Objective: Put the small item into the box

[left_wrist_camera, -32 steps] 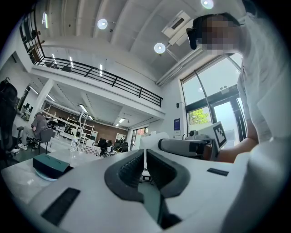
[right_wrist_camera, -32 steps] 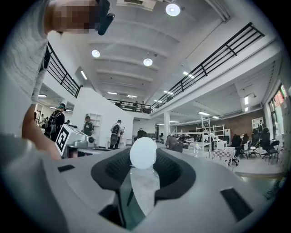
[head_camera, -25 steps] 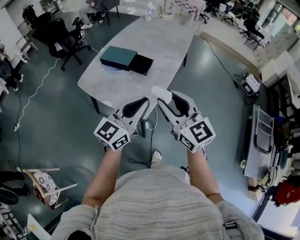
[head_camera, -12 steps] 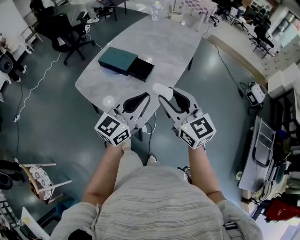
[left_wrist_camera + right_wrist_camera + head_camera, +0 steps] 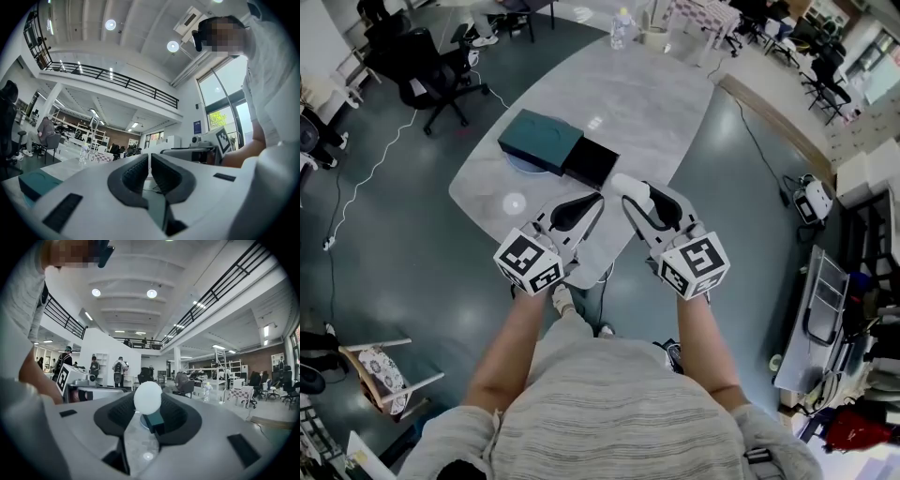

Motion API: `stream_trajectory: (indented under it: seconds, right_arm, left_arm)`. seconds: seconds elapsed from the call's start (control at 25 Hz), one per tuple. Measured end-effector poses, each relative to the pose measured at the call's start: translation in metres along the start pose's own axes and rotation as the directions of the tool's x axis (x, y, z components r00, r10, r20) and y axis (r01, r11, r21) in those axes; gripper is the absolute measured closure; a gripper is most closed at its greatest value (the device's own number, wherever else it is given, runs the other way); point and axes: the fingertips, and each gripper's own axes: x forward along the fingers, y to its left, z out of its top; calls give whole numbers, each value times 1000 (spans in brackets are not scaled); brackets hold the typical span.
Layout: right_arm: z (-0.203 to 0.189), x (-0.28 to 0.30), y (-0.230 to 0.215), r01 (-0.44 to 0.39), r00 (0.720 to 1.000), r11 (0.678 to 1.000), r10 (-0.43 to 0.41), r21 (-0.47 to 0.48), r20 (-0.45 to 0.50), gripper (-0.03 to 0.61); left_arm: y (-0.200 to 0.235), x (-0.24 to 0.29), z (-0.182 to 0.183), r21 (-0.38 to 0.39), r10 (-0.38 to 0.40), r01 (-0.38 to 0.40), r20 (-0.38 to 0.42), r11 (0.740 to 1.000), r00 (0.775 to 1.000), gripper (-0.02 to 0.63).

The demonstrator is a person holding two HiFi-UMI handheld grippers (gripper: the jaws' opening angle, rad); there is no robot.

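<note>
Small item (image 5: 147,397) pinched between right gripper (image 5: 149,411) fingers (image 5: 180,414) (near tips).

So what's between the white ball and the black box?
Just bare grey table between the white ball in the right gripper and the black box, seen in the head view.

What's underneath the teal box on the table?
A pale round disc pokes out from under the teal box at its near edge. The box covers the rest of it, so whatever else lies beneath cannot be seen.
</note>
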Motion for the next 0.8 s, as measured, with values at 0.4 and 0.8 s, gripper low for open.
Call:
stream_trajectory:
  seconds: [0.4,0.8]
  right_arm:
    - [-20,92,-24,15,996,1000,-16,-9,-86,402]
    - [-43,137,-40,-2,987,1000,-2,-26,-163,402]
  left_arm:
    - [92,11,-2,-14,-38,39,20,999,999,580]
    - [135,23,-16,-42,-54,54,3,998,999,580]
